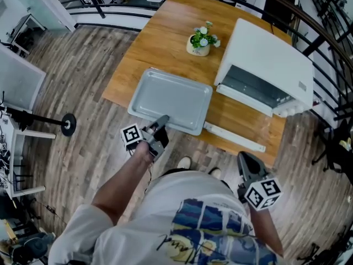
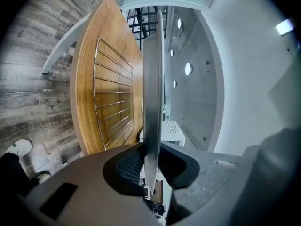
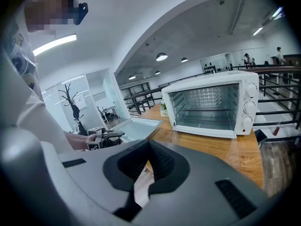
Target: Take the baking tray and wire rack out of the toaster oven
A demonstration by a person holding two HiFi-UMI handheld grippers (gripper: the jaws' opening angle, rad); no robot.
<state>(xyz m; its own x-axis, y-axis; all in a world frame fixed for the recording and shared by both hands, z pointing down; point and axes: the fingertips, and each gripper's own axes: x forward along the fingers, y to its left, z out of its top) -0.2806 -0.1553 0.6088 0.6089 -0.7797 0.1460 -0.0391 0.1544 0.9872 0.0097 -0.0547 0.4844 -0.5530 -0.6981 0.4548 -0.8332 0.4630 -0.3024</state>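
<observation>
A grey baking tray (image 1: 171, 99) sits at the near edge of the wooden table (image 1: 160, 32), its near rim just past that edge. My left gripper (image 1: 164, 120) is shut on that rim. In the left gripper view the tray (image 2: 153, 69) runs edge-on between the jaws of the left gripper (image 2: 151, 147). A wire rack (image 2: 113, 98) shows against the wood on the tray's underside; I cannot tell whether it rests on the table. The white toaster oven (image 1: 270, 65) stands at the right, its cavity (image 3: 211, 105) bare. My right gripper (image 1: 242, 158) hangs shut and empty near my body, off the table.
The oven door (image 1: 234, 137) hangs open, lying flat toward the table's near edge. A small potted plant (image 1: 202, 41) stands behind the tray. Wooden floor surrounds the table, and black railings (image 1: 325, 32) run behind the oven.
</observation>
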